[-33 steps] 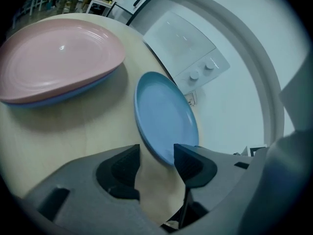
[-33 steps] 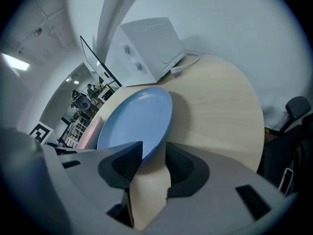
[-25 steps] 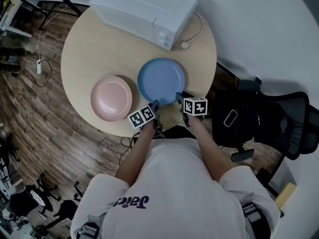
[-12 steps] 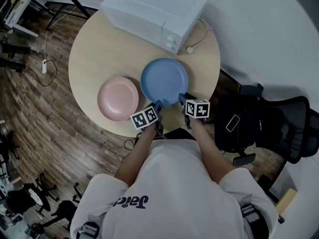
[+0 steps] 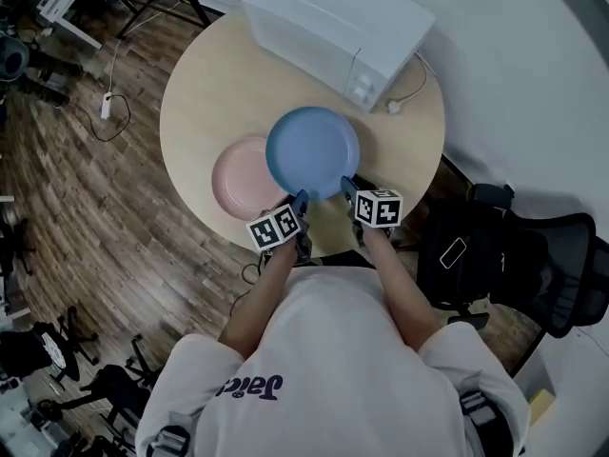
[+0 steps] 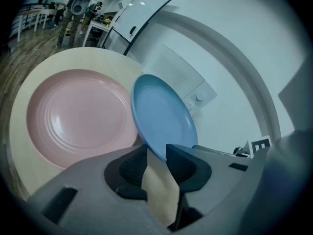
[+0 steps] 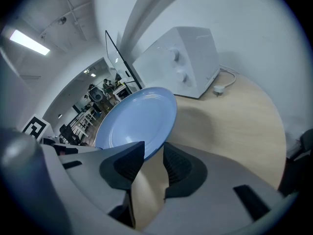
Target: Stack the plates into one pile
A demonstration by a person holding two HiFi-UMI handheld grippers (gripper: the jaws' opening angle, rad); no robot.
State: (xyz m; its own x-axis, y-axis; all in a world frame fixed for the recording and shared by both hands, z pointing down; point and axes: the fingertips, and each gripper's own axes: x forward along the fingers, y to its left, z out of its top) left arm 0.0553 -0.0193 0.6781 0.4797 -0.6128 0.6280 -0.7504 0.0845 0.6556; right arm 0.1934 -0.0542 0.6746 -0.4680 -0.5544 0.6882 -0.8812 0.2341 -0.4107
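Observation:
The blue plate (image 5: pixel 313 152) hangs lifted above the round wooden table (image 5: pixel 205 93), and its left edge overlaps the pink plate (image 5: pixel 241 179) that lies flat on the table. My left gripper (image 5: pixel 299 198) is shut on the blue plate's near-left rim. My right gripper (image 5: pixel 345 186) is shut on its near-right rim. In the left gripper view the blue plate (image 6: pixel 164 115) stands tilted between the jaws, with the pink plate (image 6: pixel 78 114) below and to its left. The right gripper view has the blue plate (image 7: pixel 137 119) clamped between both pads.
A white microwave (image 5: pixel 338 31) stands at the table's far side, its cable and plug (image 5: pixel 394 106) trailing to the right. A black office chair (image 5: pixel 519 255) with a phone on it is at the right. Wooden floor, cables and stands lie to the left.
Both grippers have raised the blue plate off the table and carried it left, so it now overlaps the pink plate instead of lying beside it.

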